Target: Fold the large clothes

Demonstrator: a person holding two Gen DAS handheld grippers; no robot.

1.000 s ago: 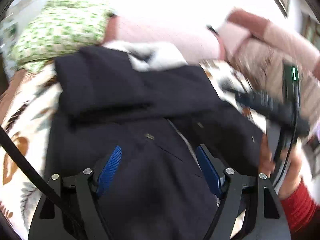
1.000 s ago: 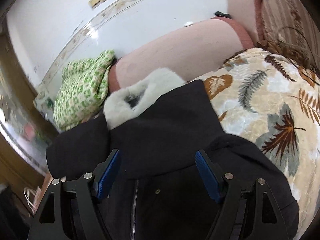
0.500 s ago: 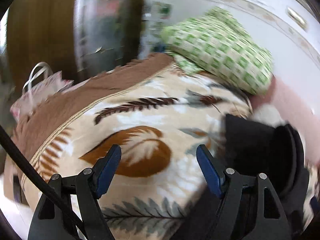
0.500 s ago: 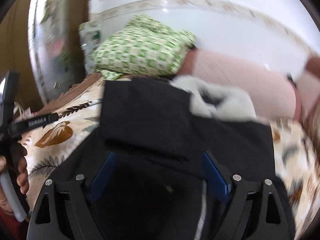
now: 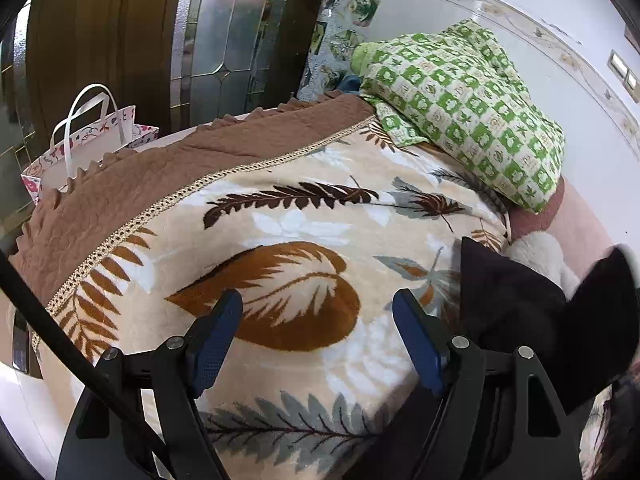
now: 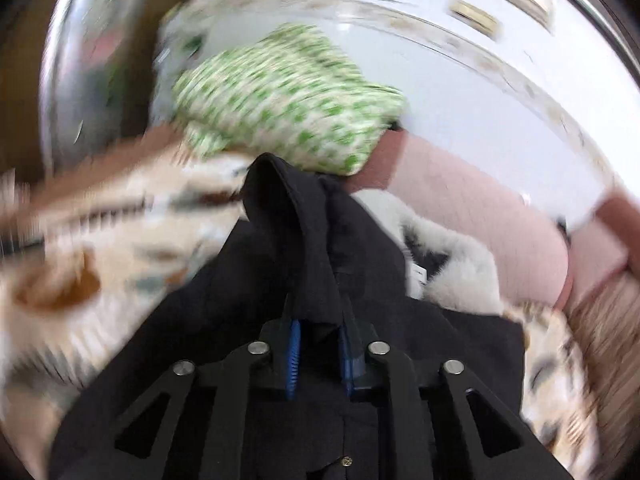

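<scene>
Two grippers: one free, one gripping.
Left gripper (image 5: 316, 336): jaws wide apart, nothing between them, above the leaf-print blanket (image 5: 280, 240).
Dark coat (image 6: 304, 264): lay on the blanket, right of the left gripper.
Right gripper (image 6: 318, 354): clamped on a coat fold.

Black coat (image 6: 280, 280), green-checked pillow (image 5: 472, 108), beige leaf-patterned blanket (image 5: 280, 248).

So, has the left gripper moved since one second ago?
Yes. The left gripper has swung left off the dark coat, toward the paper bag; it now hangs open over the leaf blanket.
</scene>
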